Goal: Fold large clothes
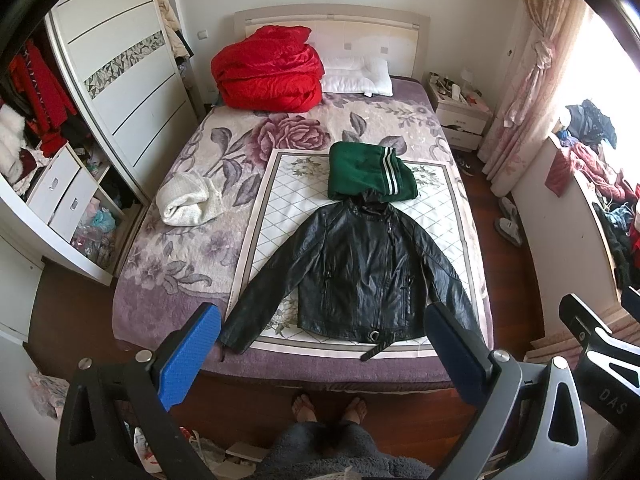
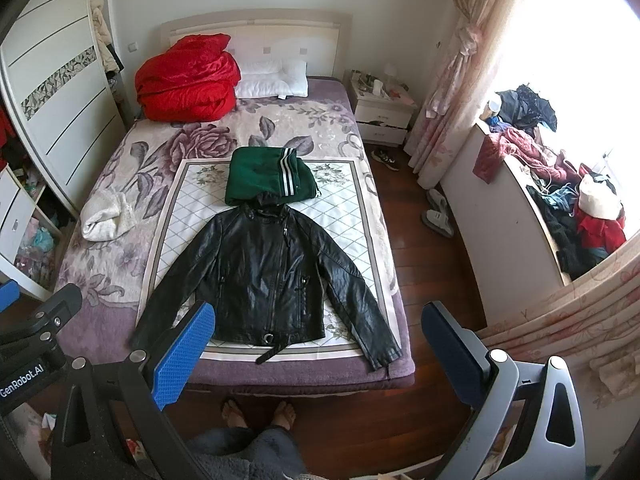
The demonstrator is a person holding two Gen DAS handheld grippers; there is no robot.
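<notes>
A black leather jacket [image 1: 356, 268] [image 2: 272, 272] lies flat, front up, on a white quilted mat [image 1: 276, 200] [image 2: 176, 216] at the foot of the bed, sleeves spread to both sides. A folded green garment with white stripes [image 1: 368, 172] [image 2: 268, 178] sits just beyond its collar. My left gripper [image 1: 320, 348] hovers open above the bed's near edge, well short of the jacket hem. My right gripper [image 2: 320, 348] is open too, held high over the bed's foot. Neither holds anything.
A red quilt [image 1: 268, 68] and white pillow [image 1: 356, 74] lie at the headboard, a cream knit [image 1: 188, 200] on the bed's left. A wardrobe [image 1: 116, 80] stands left, a nightstand [image 2: 382, 112] and clothes-piled ledge [image 2: 560, 200] right. The person's bare feet [image 1: 328, 408] stand on the wood floor.
</notes>
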